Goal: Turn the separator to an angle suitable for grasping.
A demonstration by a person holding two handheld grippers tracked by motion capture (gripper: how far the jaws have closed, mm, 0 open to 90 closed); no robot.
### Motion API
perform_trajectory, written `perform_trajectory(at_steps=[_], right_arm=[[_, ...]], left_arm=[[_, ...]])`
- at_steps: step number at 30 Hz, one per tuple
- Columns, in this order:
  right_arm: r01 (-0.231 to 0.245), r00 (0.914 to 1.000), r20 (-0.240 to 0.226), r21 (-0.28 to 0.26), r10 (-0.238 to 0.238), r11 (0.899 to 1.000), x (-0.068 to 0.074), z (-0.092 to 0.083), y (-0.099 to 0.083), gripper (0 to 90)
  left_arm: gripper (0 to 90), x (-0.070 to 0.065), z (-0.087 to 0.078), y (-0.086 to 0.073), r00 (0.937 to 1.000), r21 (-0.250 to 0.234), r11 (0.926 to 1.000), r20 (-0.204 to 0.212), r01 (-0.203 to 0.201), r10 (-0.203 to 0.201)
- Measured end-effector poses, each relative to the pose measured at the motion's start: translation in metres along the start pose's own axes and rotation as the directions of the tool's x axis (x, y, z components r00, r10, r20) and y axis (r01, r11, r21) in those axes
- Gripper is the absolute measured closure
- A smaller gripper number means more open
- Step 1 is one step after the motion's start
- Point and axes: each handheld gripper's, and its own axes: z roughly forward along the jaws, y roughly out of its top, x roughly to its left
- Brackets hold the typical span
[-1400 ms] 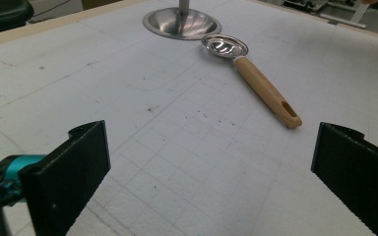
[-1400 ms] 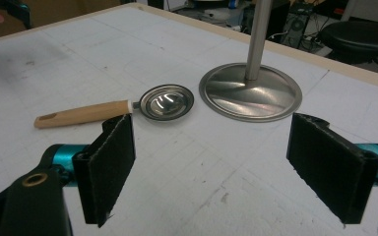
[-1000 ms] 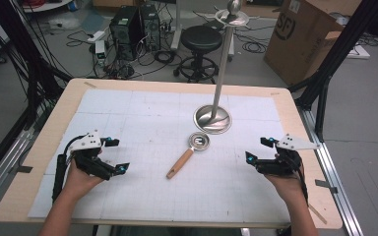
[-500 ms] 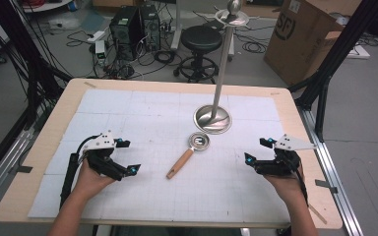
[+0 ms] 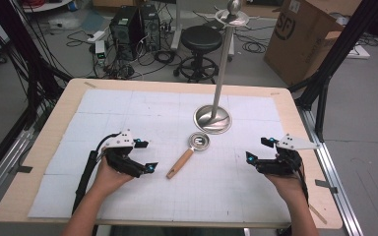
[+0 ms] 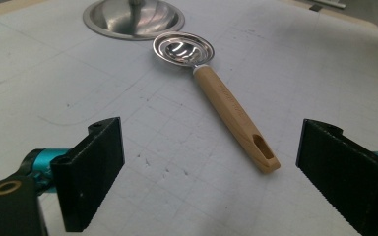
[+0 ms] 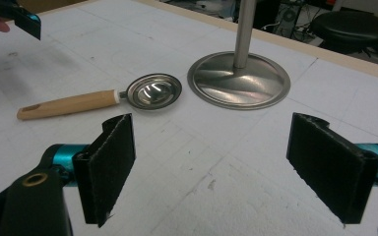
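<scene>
A wooden-handled scoop with a round metal bowl point(image 5: 186, 157) lies flat on the white mat, its bowl point(image 6: 183, 49) toward the stand's round steel base point(image 5: 212, 119). My left gripper point(image 5: 141, 155) sits just left of the handle's end point(image 6: 262, 151), open; its jaws have just been closing a little, with only mat between them. The handle lies ahead of the jaws, nearer the right one. My right gripper point(image 5: 260, 150) rests open at the mat's right side, facing the scoop point(image 7: 103, 101) and the base point(image 7: 238, 78).
A tall steel pole point(image 5: 225, 64) rises from the base to a ring at its top. The wooden table edge point(image 5: 177, 84) frames the mat. Beyond stand a stool point(image 5: 202, 39), computers and a cardboard box point(image 5: 305, 34).
My left gripper has moved right across the mat, closer to the scoop's handle end. The right gripper and the scoop have kept still.
</scene>
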Motion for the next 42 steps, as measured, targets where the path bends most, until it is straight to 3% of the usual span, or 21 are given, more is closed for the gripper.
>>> perform_trajectory(at_steps=[9,16,24,36,39,41,42], right_arm=[[0.007,1.0,-0.001,0.007,-0.007,1.0,0.0,0.002,0.0,17.5],[0.006,1.0,0.004,0.01,-0.006,1.0,0.001,0.002,0.0,17.5],[0.012,0.9999,0.001,0.009,-0.012,1.0,0.001,0.003,0.0,17.5],[0.013,0.9999,0.001,0.021,-0.013,1.0,0.002,0.005,0.0,17.5],[0.017,0.9999,0.002,0.025,-0.017,1.0,0.002,0.006,-0.001,17.5],[0.018,0.9998,0.004,0.032,-0.018,0.999,0.002,0.006,-0.001,17.5],[0.018,0.9998,0.004,0.032,-0.018,0.999,0.002,0.006,-0.001,17.5]], left_arm=[[27.3,-0.004,0.019,0.007,0.9997,0.033,0.9995,0.023,0.003,-0.004],[31.5,-0.014,0.04,0.02,0.999,0.08,0.996,0.025,-0.04,0.038],[36.2,-0.018,0.064,0.028,0.9988,0.138,0.9893,0.018,-0.047,0.045],[40.9,-0.022,0.094,0.029,0.999,0.259,0.9649,0.003,-0.045,0.046],[44.9,-0.024,0.1,0.03,0.9985,0.289,0.9562,-0.014,-0.047,0.054],[48.7,-0.027,0.104,0.03,0.9974,0.32,0.9457,-0.025,-0.057,0.068],[49.6,-0.027,0.104,0.03,0.9974,0.32,0.9457,-0.025,-0.057,0.068]])
